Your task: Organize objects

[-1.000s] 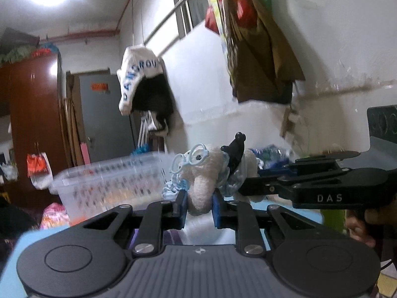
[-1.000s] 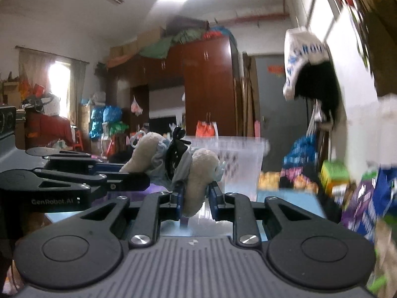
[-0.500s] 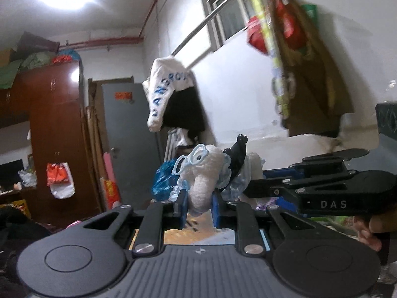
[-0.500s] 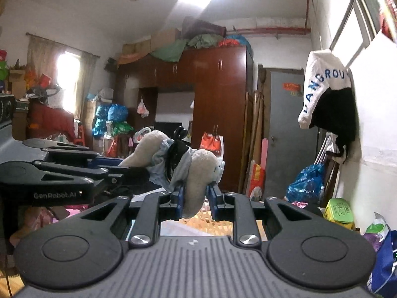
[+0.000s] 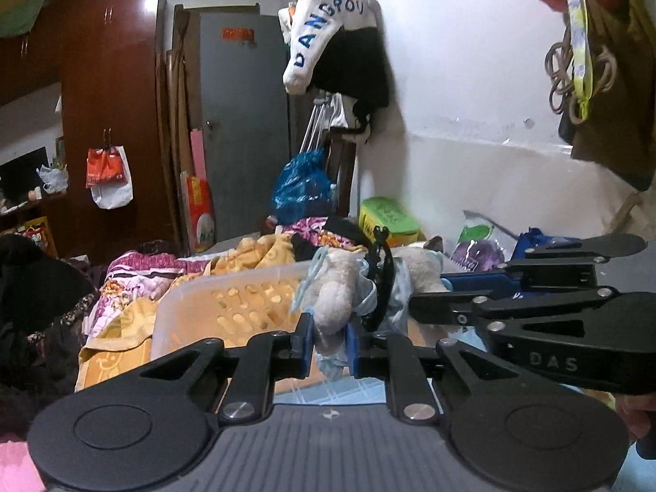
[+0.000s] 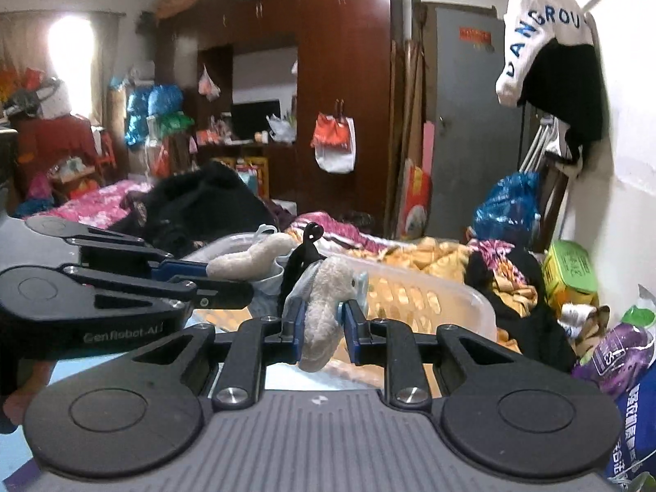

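Note:
Both grippers hold one cream plush toy (image 5: pixel 334 287) with light-blue glasses, a pale blue cloth and a black band. My left gripper (image 5: pixel 328 346) is shut on one limb of it. My right gripper (image 6: pixel 322 328) is shut on another limb (image 6: pixel 324 307). The right gripper enters the left wrist view from the right (image 5: pixel 426 287); the left gripper enters the right wrist view from the left (image 6: pixel 213 274). The toy hangs in the air just in front of a translucent plastic basket (image 5: pixel 229 307), which also shows in the right wrist view (image 6: pixel 430 299).
The basket stands on a bed with a yellow-orange blanket (image 6: pixel 430 254) and piled clothes (image 6: pixel 205 205). A green box (image 5: pixel 387 219), a blue bag (image 5: pixel 303 184) and purple packets (image 6: pixel 619 352) lie along the white wall. A brown wardrobe (image 6: pixel 336 82) and grey door (image 5: pixel 242 123) stand behind.
Both cameras have tilted down with the toy still held between them. The ceiling has left view; the bed and the basket now show right behind the toy.

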Demonstrator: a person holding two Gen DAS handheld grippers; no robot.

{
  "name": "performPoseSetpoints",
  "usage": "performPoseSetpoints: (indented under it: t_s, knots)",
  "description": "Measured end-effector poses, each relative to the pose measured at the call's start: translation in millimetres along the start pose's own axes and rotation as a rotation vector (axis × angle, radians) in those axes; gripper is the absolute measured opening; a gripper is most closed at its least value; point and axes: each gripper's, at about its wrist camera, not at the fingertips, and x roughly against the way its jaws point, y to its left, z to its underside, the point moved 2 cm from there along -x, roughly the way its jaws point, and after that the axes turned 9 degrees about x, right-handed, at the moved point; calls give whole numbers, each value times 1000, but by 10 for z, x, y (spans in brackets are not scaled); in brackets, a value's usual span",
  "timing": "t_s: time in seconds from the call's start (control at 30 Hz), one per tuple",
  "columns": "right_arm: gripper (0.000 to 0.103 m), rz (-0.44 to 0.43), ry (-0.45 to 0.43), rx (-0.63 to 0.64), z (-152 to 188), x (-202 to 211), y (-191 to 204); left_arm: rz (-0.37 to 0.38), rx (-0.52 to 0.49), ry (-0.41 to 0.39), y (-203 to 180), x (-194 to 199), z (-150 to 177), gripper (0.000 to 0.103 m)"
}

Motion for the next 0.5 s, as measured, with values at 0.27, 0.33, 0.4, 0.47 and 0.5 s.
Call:
performPoseSetpoints:
  t_s: [0.27,0.33,0.4,0.47,0.5]
  knots:
    - [46,-3,32,-32,-83,-27,-67,-54,-26,-5,-15,-63,30,25]
    - [65,46,31,-51,-65,31,-108,-112,-51,-49,-41,-25,48,48]
    - [87,70,24,-72,-24,160,-147,-122,-48,-72,-15,69,66,60]
    - [103,61,-33,-89,74,396,-149,-74,-34,-98,27,247,107,67]
    - [103,44,-73,-95,151,561,-134,-58,-25,-121,52,384,150,67]
